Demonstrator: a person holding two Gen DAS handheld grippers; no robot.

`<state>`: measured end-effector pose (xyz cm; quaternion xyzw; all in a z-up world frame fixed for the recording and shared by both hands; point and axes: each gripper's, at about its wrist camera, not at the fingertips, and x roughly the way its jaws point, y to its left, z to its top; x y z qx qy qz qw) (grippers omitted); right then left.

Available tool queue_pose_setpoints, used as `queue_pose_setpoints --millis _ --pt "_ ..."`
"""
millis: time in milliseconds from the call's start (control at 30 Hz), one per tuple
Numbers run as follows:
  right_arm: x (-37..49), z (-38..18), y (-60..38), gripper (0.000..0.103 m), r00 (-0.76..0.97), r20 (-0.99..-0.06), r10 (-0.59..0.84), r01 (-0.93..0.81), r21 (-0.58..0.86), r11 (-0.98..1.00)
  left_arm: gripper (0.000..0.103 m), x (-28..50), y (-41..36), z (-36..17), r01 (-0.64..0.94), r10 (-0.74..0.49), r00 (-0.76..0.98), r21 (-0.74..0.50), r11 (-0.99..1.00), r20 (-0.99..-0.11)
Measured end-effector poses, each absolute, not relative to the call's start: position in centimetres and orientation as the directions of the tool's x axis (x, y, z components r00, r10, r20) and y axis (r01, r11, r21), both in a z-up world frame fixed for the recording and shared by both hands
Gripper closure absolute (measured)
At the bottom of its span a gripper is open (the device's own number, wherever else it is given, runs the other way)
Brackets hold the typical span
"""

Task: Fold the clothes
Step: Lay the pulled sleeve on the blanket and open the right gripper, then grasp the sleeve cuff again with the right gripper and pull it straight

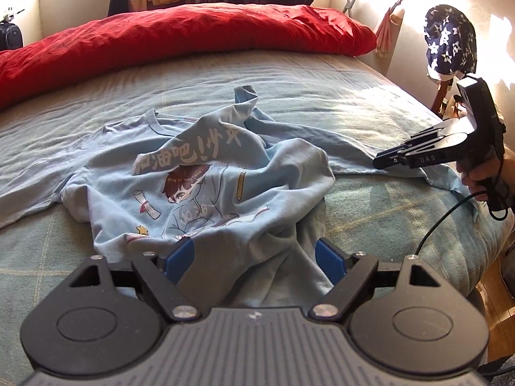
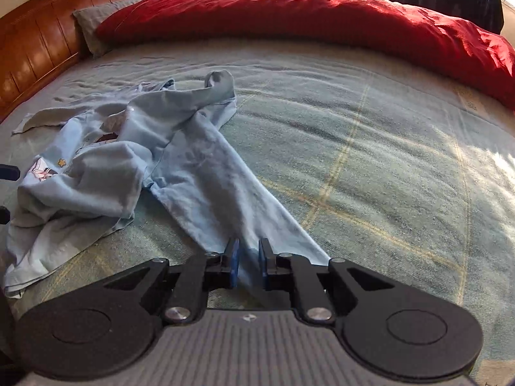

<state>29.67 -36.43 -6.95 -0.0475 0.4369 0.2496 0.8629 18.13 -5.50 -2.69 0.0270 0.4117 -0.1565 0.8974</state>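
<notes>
While left tongs (image 1: 254,259) gape | right tongs (image 2: 248,262) straddle sleeve (image 2: 222,189)

- T-shirt (image 1: 225,189): soft matt cotton-like cloth, creased, w/ smooth print
- Bed cover (image 2: 370,148): coarse woven cloth, matt
- Duvet (image 1: 180,35): crinkled matt fabric
- Headboard (image 2: 35,45): glossy wood
- Left gripper (image 1: 254,257): matt black plastic, shiny metal screws

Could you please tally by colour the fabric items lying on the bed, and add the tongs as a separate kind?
Light blue: 1, the printed shirt, crumpled on the bed sheet
Red: 1, the duvet
Grey: 1, the pillow
Tongs: 2, left tongs and right tongs
Total: 5
</notes>
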Motion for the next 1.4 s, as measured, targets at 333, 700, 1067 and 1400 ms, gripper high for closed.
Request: queue_pose_setpoints --millis 333,700,1067,1400 --pt "27.6 -6.3 -35.4 0.082 0.501 -0.793 0.347 -0.546 0.022 0.838 0.020 17.4 -5.9 -2.8 0.311 -0.255 0.606 -0.071 0.948 -0.754" --pt "28.3 -7.4 -32.5 0.101 0.563 -0.793 0.232 -0.585 -0.185 0.789 0.019 17.4 -5.4 -3.1 0.300 -0.256 0.604 -0.083 0.950 -0.755" --pt "24.4 -5.2 -29.7 0.100 0.371 -0.800 0.472 -0.686 0.107 0.720 0.019 17.3 -4.8 -3.0 0.285 -0.249 0.610 -0.085 0.955 -0.752" --pt "24.7 -2.7 -33.8 0.086 0.471 -0.747 0.469 -0.597 0.121 0.793 0.019 17.1 -4.8 -3.0 0.292 -0.260 0.610 -0.093 0.952 -0.748"
